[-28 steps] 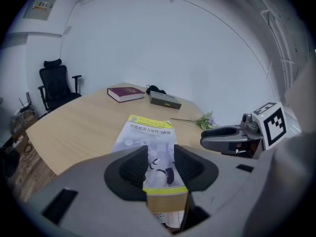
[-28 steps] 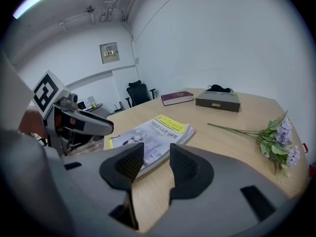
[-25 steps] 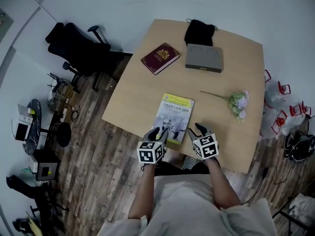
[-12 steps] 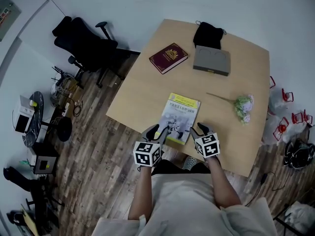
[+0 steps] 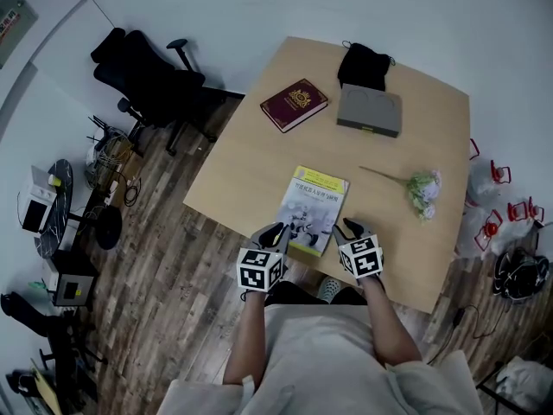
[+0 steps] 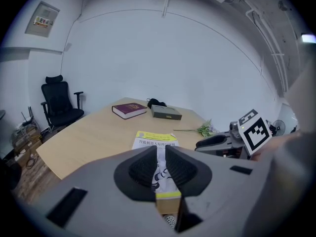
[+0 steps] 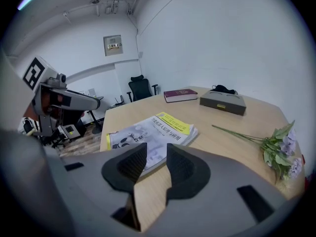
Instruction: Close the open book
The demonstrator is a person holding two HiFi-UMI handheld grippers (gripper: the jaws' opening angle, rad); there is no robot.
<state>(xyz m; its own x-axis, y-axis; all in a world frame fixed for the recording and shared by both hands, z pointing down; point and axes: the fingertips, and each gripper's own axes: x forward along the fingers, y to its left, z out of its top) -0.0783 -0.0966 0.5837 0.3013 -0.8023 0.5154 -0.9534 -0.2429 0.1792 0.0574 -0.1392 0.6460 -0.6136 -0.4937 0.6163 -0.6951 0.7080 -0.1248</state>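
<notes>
A thin book (image 5: pixel 313 207) with a yellow-banded white cover lies flat and closed near the table's front edge. My left gripper (image 5: pixel 278 232) hovers over the book's near left corner. Its jaws have just been closing and now stand a narrow slit apart with nothing between them; the cover (image 6: pixel 155 138) shows through the gap of the left gripper (image 6: pixel 161 153). My right gripper (image 5: pixel 348 228) hangs just right of the book's near right corner. Its jaws have also been closing a little and stay apart, empty. In the right gripper view the book (image 7: pixel 158 130) lies beyond the right gripper (image 7: pixel 157 156).
Further back on the wooden table (image 5: pixel 251 158) lie a maroon book (image 5: pixel 294 104), a grey box (image 5: pixel 369 111) and a black pouch (image 5: pixel 363 64). A sprig of pale flowers (image 5: pixel 422 187) rests at the right. A black office chair (image 5: pixel 147 67) stands off the table's left side.
The left gripper's jaws have drawn closer together. Both hands have stayed near the book's front edge; the head view has shifted slightly.
</notes>
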